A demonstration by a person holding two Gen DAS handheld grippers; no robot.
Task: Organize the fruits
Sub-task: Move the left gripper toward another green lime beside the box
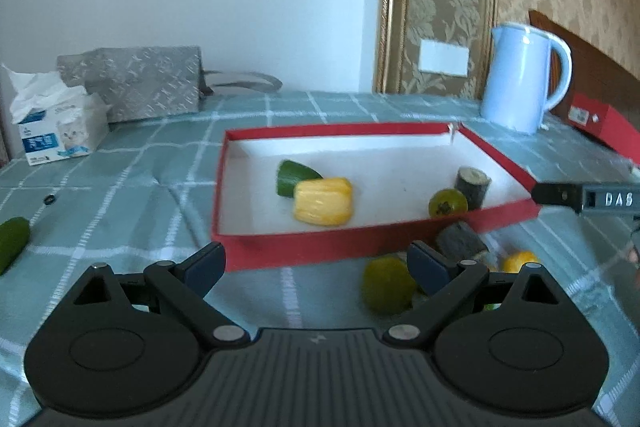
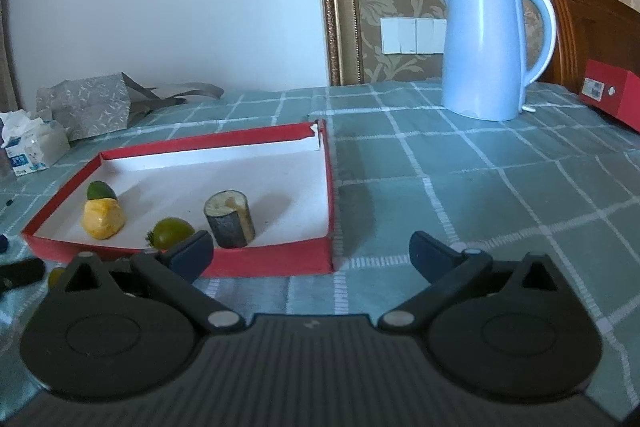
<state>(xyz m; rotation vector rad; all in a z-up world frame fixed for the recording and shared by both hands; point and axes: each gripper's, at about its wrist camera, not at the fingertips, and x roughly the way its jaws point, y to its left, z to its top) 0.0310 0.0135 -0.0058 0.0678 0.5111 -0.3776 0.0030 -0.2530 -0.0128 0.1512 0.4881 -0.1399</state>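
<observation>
A red tray with a white floor (image 1: 376, 241) (image 2: 280, 261) lies on the checked cloth. In it are a yellow corn piece (image 1: 323, 201) (image 2: 103, 219), a green cucumber piece (image 1: 294, 175) (image 2: 100, 190), a green round fruit (image 1: 447, 202) (image 2: 172, 231) and a dark upright cylinder (image 1: 473, 185) (image 2: 230, 219). In front of the tray lie a green fruit (image 1: 386, 285), a dark cylinder (image 1: 460, 241) and an orange fruit (image 1: 519, 259). A cucumber (image 1: 12, 241) lies far left. My left gripper (image 1: 316, 265) is open and empty before the tray. My right gripper (image 2: 310, 251) is open and empty at the tray's front right corner.
A light blue kettle (image 1: 520, 79) (image 2: 490, 47) stands at the back right, with a red box (image 1: 600, 125) (image 2: 612, 95) beside it. A tissue box (image 1: 60, 131) and a grey bag (image 1: 140, 83) stand at the back left. A small dark ring (image 1: 49, 199) lies on the cloth.
</observation>
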